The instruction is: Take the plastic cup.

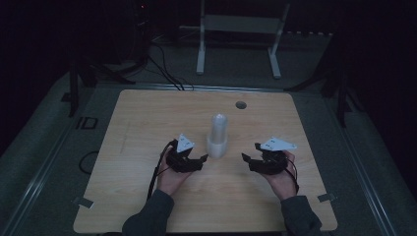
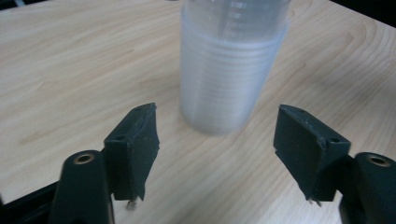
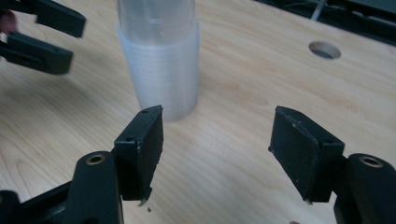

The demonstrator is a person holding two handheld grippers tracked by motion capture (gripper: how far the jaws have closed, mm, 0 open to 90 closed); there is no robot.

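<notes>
A stack of translucent plastic cups [image 1: 218,135] stands near the middle of the wooden table [image 1: 147,128]. My left gripper [image 1: 201,161] is held just left of the stack's base and points at it. In the left gripper view the cup stack [image 2: 229,70] stands a little beyond the left gripper [image 2: 217,112], whose jaws are open with nothing between them. My right gripper [image 1: 247,160] is to the right of the stack, a short way off. In the right gripper view the right gripper [image 3: 218,113] is open and empty, with the cup stack [image 3: 161,70] ahead to its left and the left gripper [image 3: 42,37] past it.
A round cable hole [image 1: 240,104] lies in the table behind the stack, also the hole [image 3: 324,49] in the right gripper view. A white frame stand [image 1: 239,29] and dark cables [image 1: 164,69] sit on the floor beyond the far edge. The room is dim.
</notes>
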